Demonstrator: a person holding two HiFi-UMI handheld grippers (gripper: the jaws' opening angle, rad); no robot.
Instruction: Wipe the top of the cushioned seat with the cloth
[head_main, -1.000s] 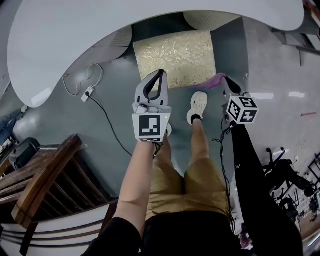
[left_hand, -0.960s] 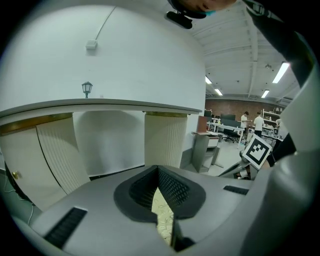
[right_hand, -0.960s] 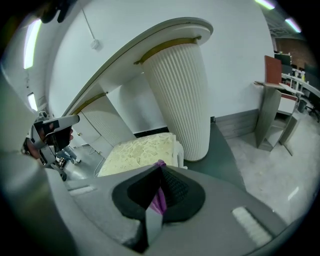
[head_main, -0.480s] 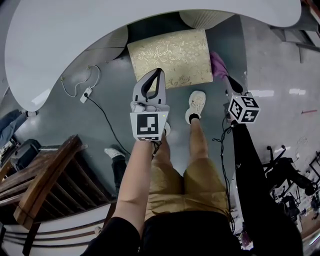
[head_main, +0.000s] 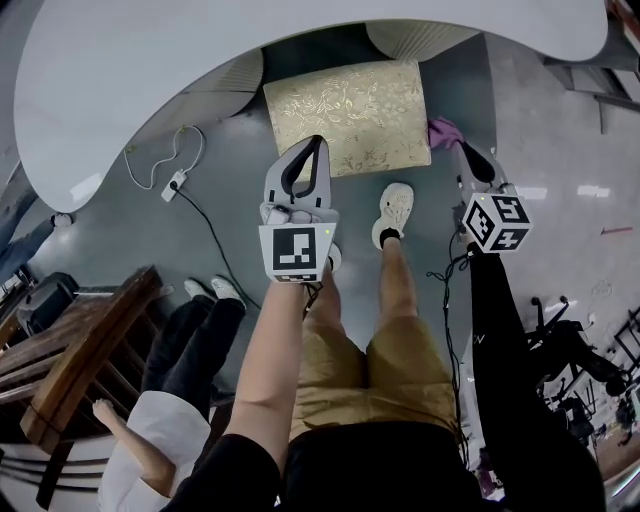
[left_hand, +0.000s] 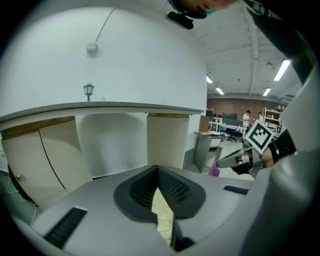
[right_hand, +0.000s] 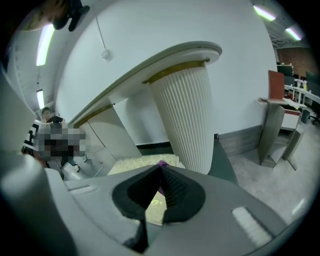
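The cushioned seat (head_main: 345, 115) has sheeny gold patterned fabric, the cloth (head_main: 443, 131) is soft textile, the floor (head_main: 570, 150) glossy, the chair (head_main: 75, 365) polished wood.

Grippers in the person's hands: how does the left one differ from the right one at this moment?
The left gripper holds nothing, while the right gripper pinches a purple cloth. In the head view, the left gripper's tips overlap the near edge of the gold cushioned seat, while the right gripper's tips lie just off the seat's right edge. Both have their jaws closed.
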